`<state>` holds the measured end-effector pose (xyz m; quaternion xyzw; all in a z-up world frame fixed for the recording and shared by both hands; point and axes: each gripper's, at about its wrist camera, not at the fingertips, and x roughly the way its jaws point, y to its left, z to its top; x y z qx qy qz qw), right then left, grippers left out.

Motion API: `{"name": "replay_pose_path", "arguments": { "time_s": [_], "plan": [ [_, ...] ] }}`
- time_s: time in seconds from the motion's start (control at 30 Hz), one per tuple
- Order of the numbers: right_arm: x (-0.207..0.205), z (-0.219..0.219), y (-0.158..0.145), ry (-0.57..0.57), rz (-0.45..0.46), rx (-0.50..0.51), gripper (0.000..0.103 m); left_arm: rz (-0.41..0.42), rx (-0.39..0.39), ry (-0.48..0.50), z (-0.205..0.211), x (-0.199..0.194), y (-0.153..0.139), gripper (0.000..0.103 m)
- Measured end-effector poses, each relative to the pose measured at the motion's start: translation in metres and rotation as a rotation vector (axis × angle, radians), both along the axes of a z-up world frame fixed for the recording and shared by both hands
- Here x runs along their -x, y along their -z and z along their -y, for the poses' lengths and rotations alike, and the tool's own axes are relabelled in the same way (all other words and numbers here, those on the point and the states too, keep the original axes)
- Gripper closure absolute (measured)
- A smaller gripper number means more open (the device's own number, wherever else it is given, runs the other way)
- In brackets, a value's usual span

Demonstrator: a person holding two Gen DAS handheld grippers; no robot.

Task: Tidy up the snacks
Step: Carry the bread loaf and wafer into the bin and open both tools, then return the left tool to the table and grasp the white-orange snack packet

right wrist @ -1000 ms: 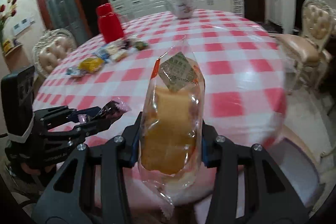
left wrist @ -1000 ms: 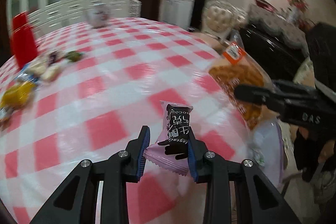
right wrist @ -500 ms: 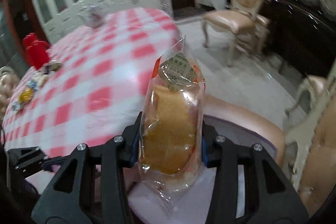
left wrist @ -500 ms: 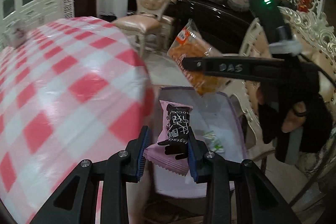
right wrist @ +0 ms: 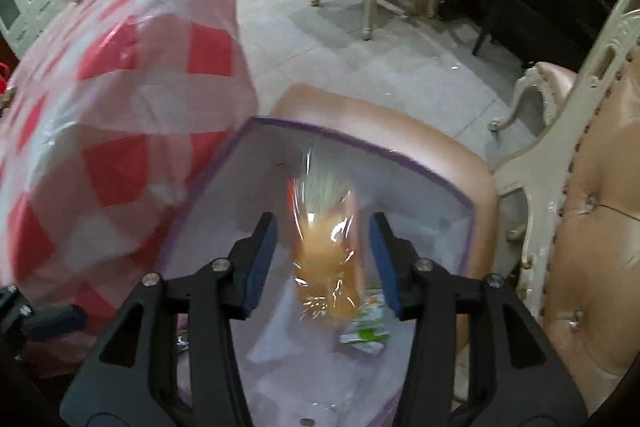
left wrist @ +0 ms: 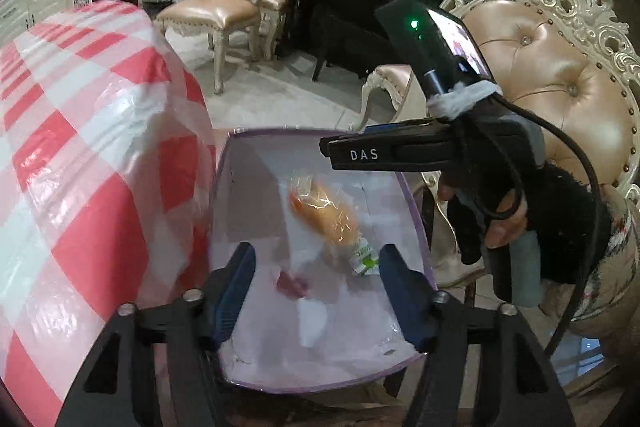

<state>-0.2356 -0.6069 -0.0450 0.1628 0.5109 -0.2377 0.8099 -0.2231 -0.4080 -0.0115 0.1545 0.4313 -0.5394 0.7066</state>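
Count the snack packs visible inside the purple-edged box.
3: the orange bread pack mid-box, a small green-white packet beside its near end, and a blurred pink pack nearer the camera. Others may be hidden.

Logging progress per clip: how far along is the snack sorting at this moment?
Done: a green-and-white packet already lies in the purple-rimmed box on the chair seat. In hand: both grippers are opening over the box; the bread pack drops clear of the right gripper, and a blurred pink packet falls below the left gripper. Left: not visible here; the tabletop is out of view.
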Motion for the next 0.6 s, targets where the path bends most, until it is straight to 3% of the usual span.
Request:
{"name": "replay_pose_path", "arguments": {
  "time_s": [0.2,0.43,0.5,0.6],
  "plan": [
    [-0.005,-0.008,-0.023,-0.012,0.085,0.011,0.043,-0.027,0.064,-0.096,-0.032,-0.022,-0.018,0.037],
    [-0.021,-0.069,-0.043,-0.153,0.227,0.009,0.043,0.008,0.200,-0.231,-0.103,-0.047,-0.054,0.029],
    [-0.028,-0.087,-0.049,-0.189,0.257,0.005,0.043,0.032,0.232,-0.298,-0.133,-0.056,-0.061,0.023],
    [-0.042,-0.119,-0.065,-0.250,0.324,-0.023,0.042,0.057,0.253,-0.430,-0.184,-0.073,-0.067,0.021]
  ]
}}
